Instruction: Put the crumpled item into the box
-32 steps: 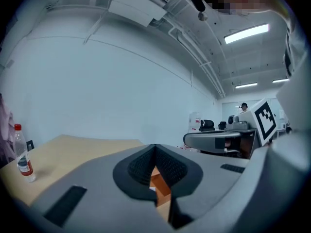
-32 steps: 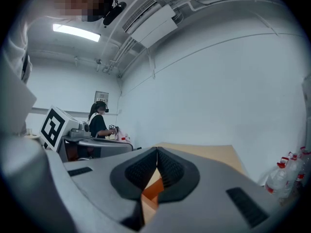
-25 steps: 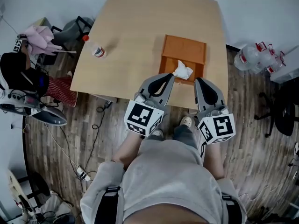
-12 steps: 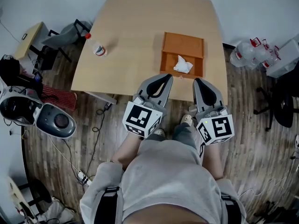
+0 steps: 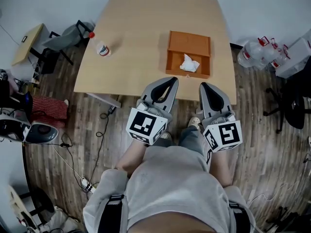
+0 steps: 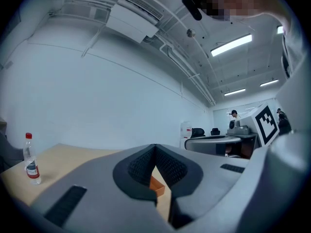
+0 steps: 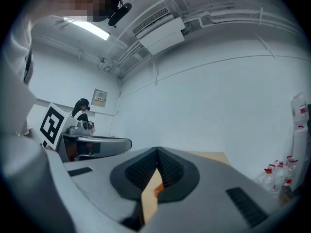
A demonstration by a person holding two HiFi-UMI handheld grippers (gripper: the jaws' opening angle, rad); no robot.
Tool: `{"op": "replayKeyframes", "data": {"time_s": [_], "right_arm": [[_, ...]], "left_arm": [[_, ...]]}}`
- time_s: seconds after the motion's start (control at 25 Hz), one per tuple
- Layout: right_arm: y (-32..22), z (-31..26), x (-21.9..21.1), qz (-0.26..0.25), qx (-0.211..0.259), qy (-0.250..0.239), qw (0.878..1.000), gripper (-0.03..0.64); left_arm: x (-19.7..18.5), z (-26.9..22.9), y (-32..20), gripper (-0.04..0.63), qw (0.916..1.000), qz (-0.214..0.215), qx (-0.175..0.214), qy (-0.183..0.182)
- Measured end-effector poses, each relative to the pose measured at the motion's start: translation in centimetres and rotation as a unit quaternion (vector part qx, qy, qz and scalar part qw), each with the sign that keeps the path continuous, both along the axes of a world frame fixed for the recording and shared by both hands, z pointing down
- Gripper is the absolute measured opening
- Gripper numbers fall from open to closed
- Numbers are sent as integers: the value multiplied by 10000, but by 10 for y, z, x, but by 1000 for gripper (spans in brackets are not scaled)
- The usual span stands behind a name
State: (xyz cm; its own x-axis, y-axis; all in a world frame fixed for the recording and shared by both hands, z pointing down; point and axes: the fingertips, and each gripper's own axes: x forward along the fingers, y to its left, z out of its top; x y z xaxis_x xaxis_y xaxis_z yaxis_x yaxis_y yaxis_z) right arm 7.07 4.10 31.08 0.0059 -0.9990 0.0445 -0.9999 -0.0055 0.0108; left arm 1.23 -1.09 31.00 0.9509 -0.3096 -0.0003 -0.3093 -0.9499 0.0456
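Jaws seemingly together; one boxed wad (image 5: 189, 63)

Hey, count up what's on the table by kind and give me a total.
Bottle: 1
Box: 1
Crumpled tissue: 1, in the box
Total: 3

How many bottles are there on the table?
1: the bottle stands near the left edge of the table. Some jugs are on the floor at the right, off the table.
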Motion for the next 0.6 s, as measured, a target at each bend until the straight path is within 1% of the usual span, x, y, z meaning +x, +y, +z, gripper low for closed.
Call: {"op": "replayKeyframes", "data": {"time_s": [0.6], "right_arm": [[10, 1, -11, 53, -22, 31, 10000, 9]], "left_arm": [[-7, -2, 9, 14, 9999, 73, -9, 131]]}}
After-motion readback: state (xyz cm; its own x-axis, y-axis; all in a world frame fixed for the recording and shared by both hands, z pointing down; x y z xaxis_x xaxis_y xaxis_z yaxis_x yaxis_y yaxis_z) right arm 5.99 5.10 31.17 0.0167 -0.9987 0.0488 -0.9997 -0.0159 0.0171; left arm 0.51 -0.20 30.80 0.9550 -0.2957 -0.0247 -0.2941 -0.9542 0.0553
